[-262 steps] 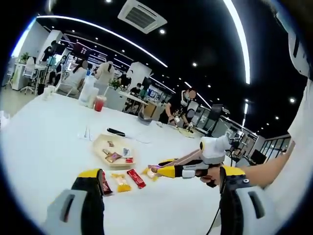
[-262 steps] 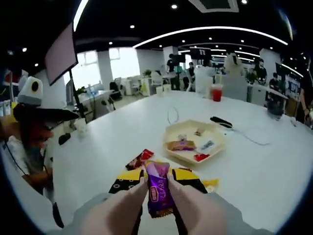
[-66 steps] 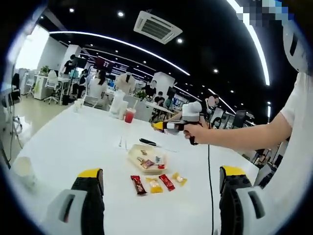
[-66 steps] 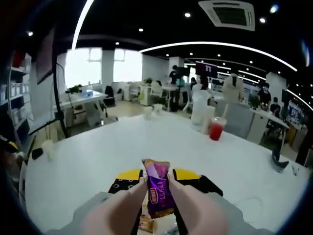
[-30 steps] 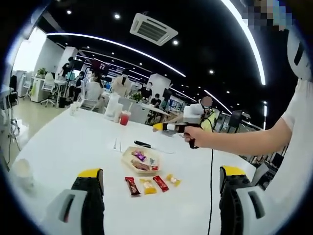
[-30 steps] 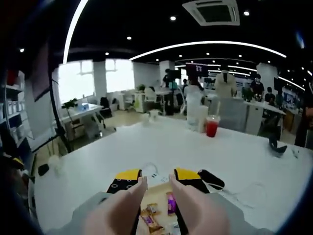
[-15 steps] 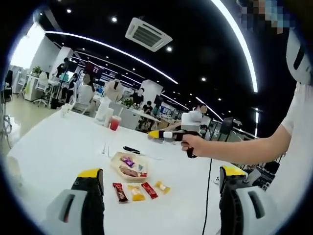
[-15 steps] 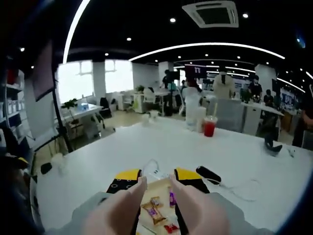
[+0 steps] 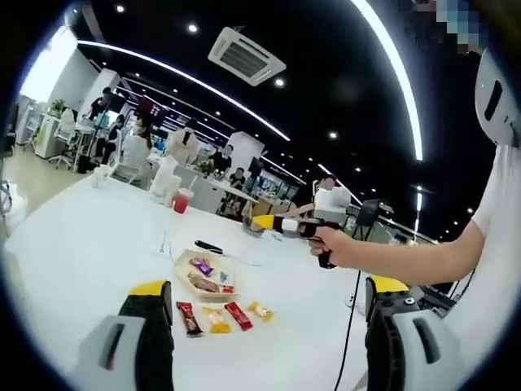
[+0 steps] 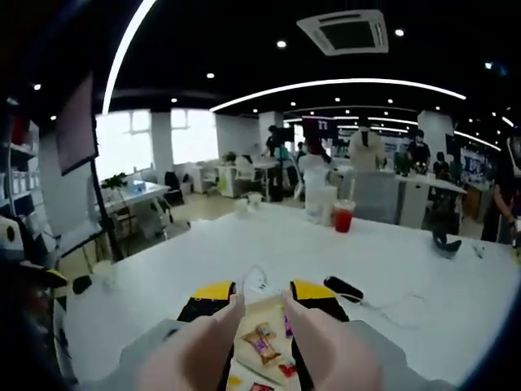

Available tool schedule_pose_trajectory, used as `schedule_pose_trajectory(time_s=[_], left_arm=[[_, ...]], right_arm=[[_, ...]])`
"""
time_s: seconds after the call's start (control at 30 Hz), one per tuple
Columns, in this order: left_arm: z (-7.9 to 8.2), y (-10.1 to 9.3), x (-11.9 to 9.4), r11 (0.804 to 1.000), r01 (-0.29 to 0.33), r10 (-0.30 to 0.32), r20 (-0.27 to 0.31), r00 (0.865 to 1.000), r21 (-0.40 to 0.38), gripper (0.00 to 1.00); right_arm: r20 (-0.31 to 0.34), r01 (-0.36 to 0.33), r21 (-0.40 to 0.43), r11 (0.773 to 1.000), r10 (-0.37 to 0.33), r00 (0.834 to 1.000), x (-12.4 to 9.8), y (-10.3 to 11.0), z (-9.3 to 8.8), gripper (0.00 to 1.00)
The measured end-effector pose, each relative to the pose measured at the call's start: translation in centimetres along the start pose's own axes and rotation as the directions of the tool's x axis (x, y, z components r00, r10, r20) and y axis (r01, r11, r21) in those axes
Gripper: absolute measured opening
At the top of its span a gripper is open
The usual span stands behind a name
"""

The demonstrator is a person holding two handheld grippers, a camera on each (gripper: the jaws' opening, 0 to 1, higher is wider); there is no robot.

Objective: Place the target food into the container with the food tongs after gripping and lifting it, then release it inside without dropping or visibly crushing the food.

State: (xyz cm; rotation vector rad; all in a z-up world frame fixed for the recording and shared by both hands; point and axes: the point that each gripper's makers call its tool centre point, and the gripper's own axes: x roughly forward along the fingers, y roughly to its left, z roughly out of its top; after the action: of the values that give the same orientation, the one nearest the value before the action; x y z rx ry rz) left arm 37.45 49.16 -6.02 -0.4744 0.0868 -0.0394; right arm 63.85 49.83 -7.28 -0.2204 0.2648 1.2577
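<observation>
The right gripper (image 10: 262, 308) has its jaws open and empty. Just past them, the tray (image 10: 273, 352) holds wrapped sweets (image 10: 262, 340): light, crinkly, slippery. Pinch one gently across its middle. Left gripper (image 9: 264, 303) jaws are wide open, empty.

Right gripper (image 10: 262, 303) hangs above the tray (image 9: 181, 271), jaws apart, nothing between them. Wide bare table (image 9: 73, 228) left of the tray. Three wrapped snacks (image 9: 215, 318) crowd its near edge; black remote (image 9: 208, 246) and cable just behind.

Both views look down from well above the shared tray (image 9: 181, 271) (image 10: 244, 344).
</observation>
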Motion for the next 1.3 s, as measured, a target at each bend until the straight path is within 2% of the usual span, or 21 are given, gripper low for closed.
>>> schedule_pose_trajectory(time_s=[0.03,0.1,0.2,0.3,0.4,0.53,0.67,0.9,1.0,1.1,1.23,1.3], left_arm=[[0.1,0.0,0.2,1.0,0.002,-0.002,-0.004,1.0,0.002,0.99],[0.4,0.1,0.4,1.0,0.002,-0.002,-0.002,1.0,0.014,0.99],[1.3,0.2,0.7,1.0,-0.001,0.001,0.015,1.0,0.016,0.99],[1.6,-0.1,0.8,0.999,-0.001,0.0,0.019,1.0,0.033,0.99],[1.1,0.3,1.1,0.999,-0.018,0.018,-0.005,1.0,0.034,0.99],[1.2,-0.9,1.3,0.999,0.006,-0.006,-0.001,1.0,0.053,0.99],[0.2,-1.6,1.7,0.998,0.019,-0.017,-0.033,0.999,0.063,0.99],[-0.4,-1.8,1.6,0.998,0.03,-0.028,-0.043,0.999,0.058,0.99],[-1.0,-1.7,2.0,0.998,0.032,-0.028,-0.078,0.997,0.054,0.99],[-0.4,-2.2,1.9,0.995,0.035,-0.028,-0.079,0.996,0.089,0.99],[0.5,-2.4,1.9,0.997,0.032,-0.029,-0.043,0.999,0.075,0.99],[0.3,-2.5,2.0,0.997,0.037,-0.033,-0.043,0.999,0.075,0.99]], right_arm=[[-0.008,0.003,-0.016,1.0,-0.003,1.0,0.0,0.1,-0.2,0.25],[-0.006,0.002,0.004,1.0,-0.002,1.0,-0.1,0.1,-0.4,0.25],[0.014,0.019,0.081,0.997,-0.02,1.0,-0.8,-0.2,-0.5,0.25],[0.011,0.026,0.084,0.996,-0.027,1.0,-1.1,0.1,-1.3,0.25],[0.02,0.031,0.112,0.993,-0.034,0.999,-1.5,0.1,-1.7,0.25],[0.036,0.03,0.128,0.991,-0.035,0.999,-2.2,0.0,-1.6,0.26],[0.044,0.041,0.13,0.991,-0.047,0.998,-3.1,-0.4,-1.4,0.26],[0.056,0.065,0.131,0.989,-0.073,0.996,-4.0,-1.0,-1.6,0.26],[0.049,0.08,0.152,0.985,-0.088,0.995,-4.8,-1.4,-1.9,0.26],[0.046,0.079,0.143,0.987,-0.086,0.995,-4.8,-1.3,-2.3,0.26],[0.035,0.093,0.16,0.983,-0.1,0.994,-5.0,-1.5,-3.2,0.26],[0.037,0.092,0.157,0.983,-0.099,0.994,-5.2,-1.4,-3.2,0.26]])
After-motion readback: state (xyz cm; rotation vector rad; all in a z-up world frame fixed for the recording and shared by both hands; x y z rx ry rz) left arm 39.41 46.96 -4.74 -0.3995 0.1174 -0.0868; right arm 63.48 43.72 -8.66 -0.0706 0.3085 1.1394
